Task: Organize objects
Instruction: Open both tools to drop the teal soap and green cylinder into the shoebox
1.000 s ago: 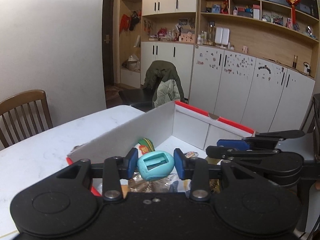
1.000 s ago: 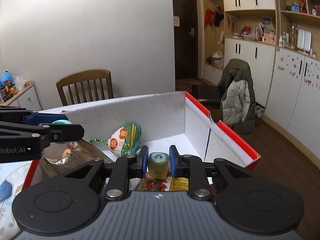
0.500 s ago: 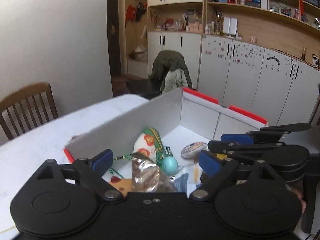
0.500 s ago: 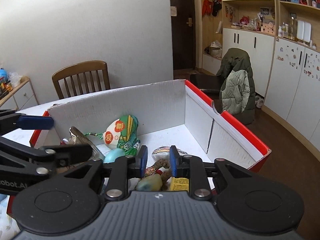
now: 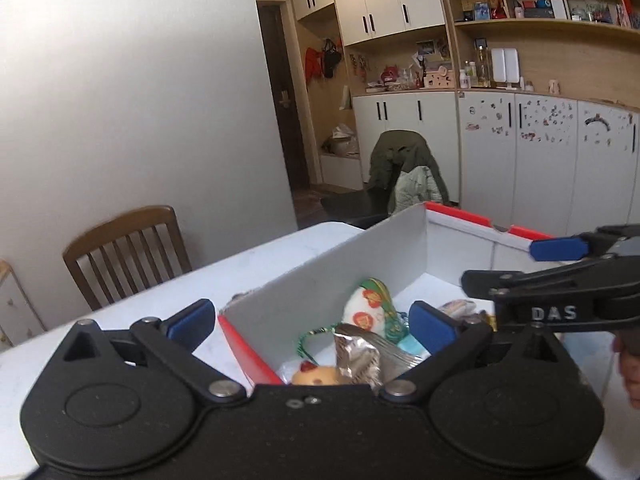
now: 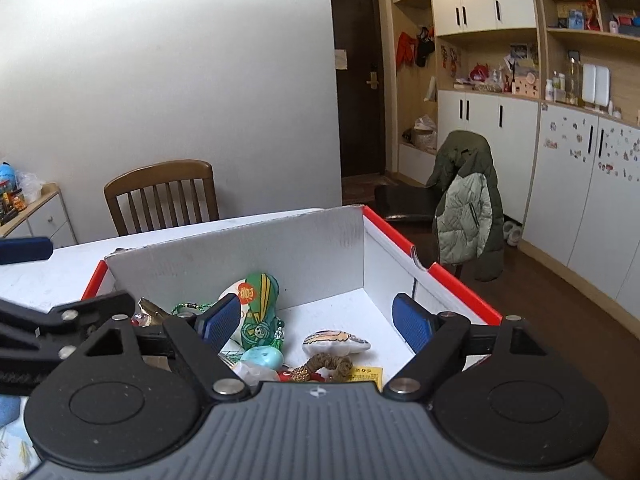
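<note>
A red-rimmed white cardboard box (image 6: 320,240) (image 5: 360,256) sits on the white table and holds several small things. Among them lie a green and white pouch (image 6: 256,304) (image 5: 370,308), a teal egg-shaped item (image 6: 264,358), a shell-shaped cushion (image 6: 336,342), a brown knotted piece (image 6: 326,364) and a foil packet (image 5: 356,356). My left gripper (image 5: 310,320) hangs open above the box's near left corner, nothing between its fingers. My right gripper (image 6: 316,320) stands open over the box's near side, empty too.
A wooden chair (image 6: 164,196) stands behind the table (image 5: 120,320) by the white wall. A dark chair with a green jacket (image 6: 468,208) is beyond the box. White cupboards (image 6: 580,184) and shelves line the right wall. A person's hand (image 5: 630,372) shows at the right edge.
Both grippers have opened. The left let go of the teal egg-shaped item and the right let go of its small yellow-green item; both dropped into the box. Both grippers have lifted and pulled back.
</note>
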{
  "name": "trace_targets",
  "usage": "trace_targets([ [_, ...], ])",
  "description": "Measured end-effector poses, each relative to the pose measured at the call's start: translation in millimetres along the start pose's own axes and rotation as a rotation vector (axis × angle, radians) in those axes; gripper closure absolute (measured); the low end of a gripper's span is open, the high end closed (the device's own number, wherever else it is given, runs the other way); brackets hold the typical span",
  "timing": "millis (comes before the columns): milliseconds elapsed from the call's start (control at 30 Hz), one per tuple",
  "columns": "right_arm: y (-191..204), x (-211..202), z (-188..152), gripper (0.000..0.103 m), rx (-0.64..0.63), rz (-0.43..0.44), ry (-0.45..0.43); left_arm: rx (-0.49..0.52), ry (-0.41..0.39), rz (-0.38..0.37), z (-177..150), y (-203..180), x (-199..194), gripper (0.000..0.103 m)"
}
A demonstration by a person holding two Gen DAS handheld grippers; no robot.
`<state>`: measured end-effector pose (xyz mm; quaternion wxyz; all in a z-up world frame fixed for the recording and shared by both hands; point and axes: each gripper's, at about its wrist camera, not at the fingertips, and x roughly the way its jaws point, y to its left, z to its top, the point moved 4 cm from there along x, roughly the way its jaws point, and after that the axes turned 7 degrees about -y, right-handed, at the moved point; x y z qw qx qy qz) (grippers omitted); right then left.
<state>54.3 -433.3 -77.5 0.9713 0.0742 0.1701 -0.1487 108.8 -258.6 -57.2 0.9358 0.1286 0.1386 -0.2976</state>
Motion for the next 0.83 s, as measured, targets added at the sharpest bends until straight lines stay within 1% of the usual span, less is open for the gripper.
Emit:
trace_targets([
  [67,2,-2,0,0.020,0.006,0.009,0.004,-0.046,0.001,-0.002,0,7,-5,0.000],
  [133,5,-5,0,0.020,-0.008,0.012,-0.004,-0.079,0.000,0.034,1,14,-9,0.000],
  [167,7,-7,1,0.020,-0.019,0.011,-0.009,-0.086,0.002,0.063,1,18,-10,0.000],
  [267,12,-11,4,0.020,-0.038,0.013,-0.025,-0.098,-0.009,0.182,2,29,-17,0.000],
  [333,15,-13,6,0.020,-0.041,0.024,-0.029,-0.125,-0.025,0.195,2,37,-24,0.000],
  [433,22,-16,7,0.020,-0.049,0.039,-0.034,-0.204,-0.035,0.235,2,52,-35,0.000],
  [533,30,-19,8,0.020,-0.067,0.056,-0.041,-0.230,-0.032,0.260,1,62,-42,0.000],
  [700,43,-19,7,0.020,-0.088,0.075,-0.041,-0.242,-0.039,0.302,-5,74,-55,0.000],
  [833,50,-21,8,0.020,-0.092,0.089,-0.043,-0.230,-0.001,0.322,-8,78,-57,0.000],
])
